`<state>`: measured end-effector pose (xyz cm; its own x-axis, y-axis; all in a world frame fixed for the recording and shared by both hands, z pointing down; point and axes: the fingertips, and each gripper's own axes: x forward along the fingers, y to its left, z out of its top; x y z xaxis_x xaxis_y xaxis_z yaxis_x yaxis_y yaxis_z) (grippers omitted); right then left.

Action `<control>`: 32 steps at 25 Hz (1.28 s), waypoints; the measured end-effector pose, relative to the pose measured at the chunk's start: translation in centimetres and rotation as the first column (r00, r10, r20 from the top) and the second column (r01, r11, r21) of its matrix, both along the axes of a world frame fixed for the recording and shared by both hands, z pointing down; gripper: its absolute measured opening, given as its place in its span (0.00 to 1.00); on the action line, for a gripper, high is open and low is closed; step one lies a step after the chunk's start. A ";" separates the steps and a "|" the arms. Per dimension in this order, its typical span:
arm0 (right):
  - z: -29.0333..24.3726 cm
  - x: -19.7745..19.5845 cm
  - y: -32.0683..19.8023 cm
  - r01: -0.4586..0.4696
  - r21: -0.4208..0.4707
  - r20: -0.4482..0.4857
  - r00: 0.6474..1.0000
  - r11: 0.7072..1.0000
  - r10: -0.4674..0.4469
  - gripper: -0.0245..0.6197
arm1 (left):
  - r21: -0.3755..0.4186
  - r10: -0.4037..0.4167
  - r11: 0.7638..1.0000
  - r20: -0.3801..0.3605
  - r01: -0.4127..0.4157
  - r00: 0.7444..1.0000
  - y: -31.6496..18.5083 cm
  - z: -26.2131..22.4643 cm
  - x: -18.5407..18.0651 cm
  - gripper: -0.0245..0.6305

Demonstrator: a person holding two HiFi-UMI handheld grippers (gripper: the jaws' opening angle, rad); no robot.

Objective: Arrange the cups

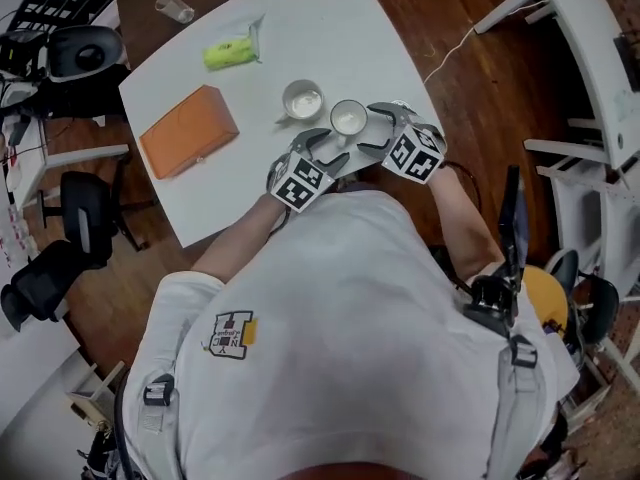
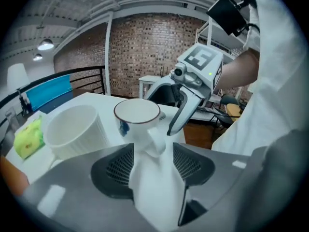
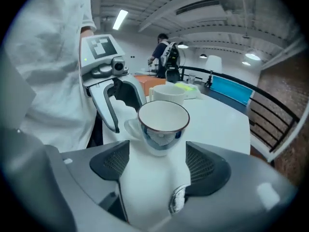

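Two cups stand near the front edge of the white table [image 1: 250, 188]. A white cup with a brown rim [image 1: 348, 118] sits between both grippers. In the left gripper view its handle [image 2: 155, 141] points at my left gripper [image 2: 152, 153], which is open, the handle lying between the pads untouched. My right gripper [image 3: 158, 153] is open too, with the same cup [image 3: 163, 124] standing between its jaws with gaps on both sides. A ribbed white cup [image 1: 302, 100] stands just left of it. In the head view the left gripper [image 1: 325, 148] and right gripper [image 1: 375, 128] flank the brown-rimmed cup.
An orange box [image 1: 188, 130] lies at the table's left, a green packet [image 1: 230, 54] and a small clear glass [image 1: 175, 8] farther back. Black chairs [image 1: 85, 218] stand left of the table, white furniture [image 1: 590, 88] to the right on the wooden floor.
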<state>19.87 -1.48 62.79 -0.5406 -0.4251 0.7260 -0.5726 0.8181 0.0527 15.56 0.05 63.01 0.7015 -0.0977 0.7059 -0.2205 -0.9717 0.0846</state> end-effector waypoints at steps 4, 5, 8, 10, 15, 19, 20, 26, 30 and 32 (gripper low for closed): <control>0.8 -0.7 -1.5 0.150 -0.002 -0.111 0.983 0.989 -0.150 0.67 | 0.127 -0.024 0.992 0.046 0.017 0.999 -1.5 0.6 1.1 0.38; 0.8 -0.7 -1.8 0.163 0.001 -0.125 0.979 0.987 -0.162 0.67 | 0.144 -0.029 0.989 0.052 0.021 0.998 -1.7 0.7 1.2 0.38; 0.6 -0.5 -2.5 0.127 0.009 -0.109 0.986 0.992 -0.126 0.54 | 0.162 -0.009 0.987 0.074 -0.003 0.997 -1.5 0.8 1.1 0.35; 0.5 -0.4 -2.6 0.080 0.020 -0.096 0.992 0.997 -0.077 0.52 | 0.185 0.040 0.981 0.102 -0.059 0.994 -1.2 0.9 1.1 0.17; 0.0 -0.9 -1.7 -0.076 0.056 -0.102 0.991 0.995 0.082 0.50 | 0.198 0.087 0.974 0.135 -0.113 0.987 -1.4 1.3 -0.3 0.17; 0.3 -0.9 -1.1 -0.141 0.019 -0.043 0.989 0.990 0.142 0.50 | 0.199 0.148 0.964 0.137 -0.174 0.979 -1.3 1.2 -0.4 0.16; 0.2 -0.8 -1.1 -0.144 -0.005 -0.015 0.990 0.990 0.144 0.50 | 0.192 0.163 0.963 0.139 -0.188 0.977 -1.2 1.1 -0.3 0.16; -0.4 -0.7 -1.7 0.029 -0.083 0.051 0.998 0.996 -0.025 0.74 | 0.152 0.235 0.954 0.165 -0.260 0.958 -1.2 1.0 -0.4 0.17; 0.2 -2.1 -2.0 0.263 -0.104 -0.041 0.962 0.959 -0.268 0.78 | 0.154 0.255 0.948 0.161 -0.279 0.953 -1.3 1.0 -0.5 0.17; 0.5 -3.0 -2.4 0.312 -0.102 -0.065 0.945 0.945 -0.319 0.77 | 0.151 0.258 0.948 0.158 -0.282 0.953 -1.3 1.1 -0.5 0.17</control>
